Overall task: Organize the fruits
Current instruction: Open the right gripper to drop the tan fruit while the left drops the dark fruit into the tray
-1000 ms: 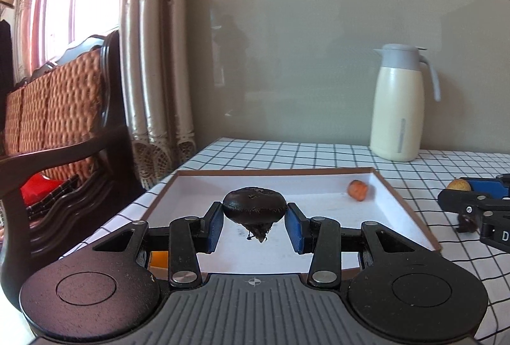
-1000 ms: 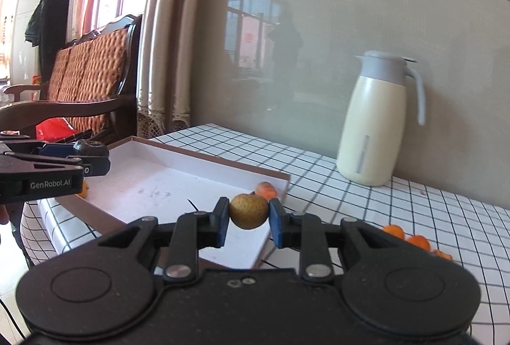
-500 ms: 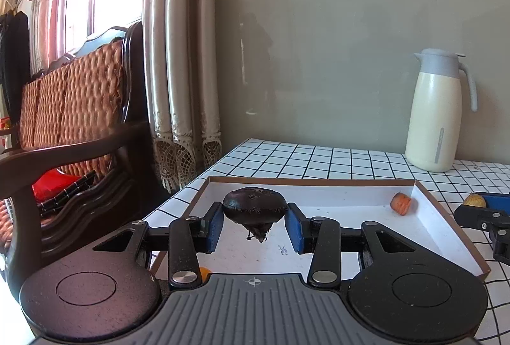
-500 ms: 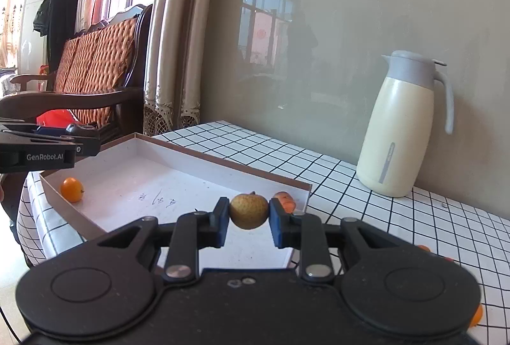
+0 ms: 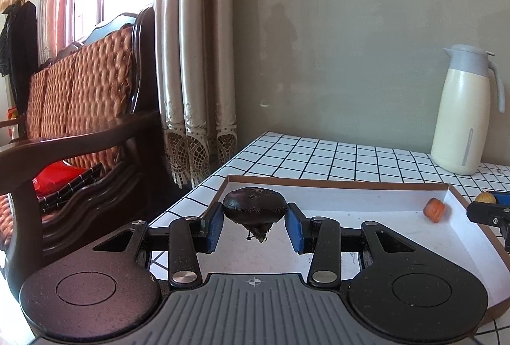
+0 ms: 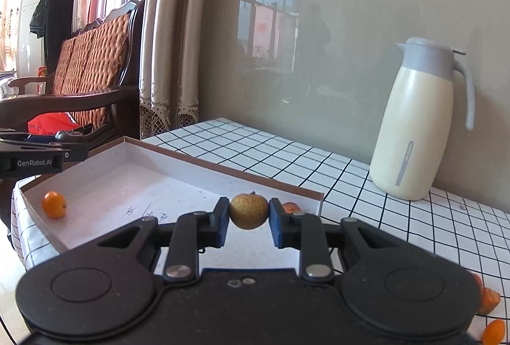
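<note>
The left gripper (image 5: 254,226) held a dark, flattened water chestnut (image 5: 254,210) pinched between its blue pads (image 5: 215,225), raised above the near left corner of the shallow white tray (image 5: 376,204) with a brown rim. The right gripper (image 6: 249,223) was clamped on a small yellowish-brown fruit (image 6: 249,211), apparently a longan, hanging over the tray's near right part. Inside the tray a kumquat (image 6: 54,204) lay in the near left corner as the right wrist view showed it, and an orange piece of fruit (image 5: 434,209) sat in the far right corner. More orange pieces (image 6: 487,300) lay on the checked tablecloth (image 6: 318,166) at the right edge, outside the tray. A cream thermos jug (image 6: 417,121) with a grey lid stood on the table near the wall, well apart from the tray.
</note>
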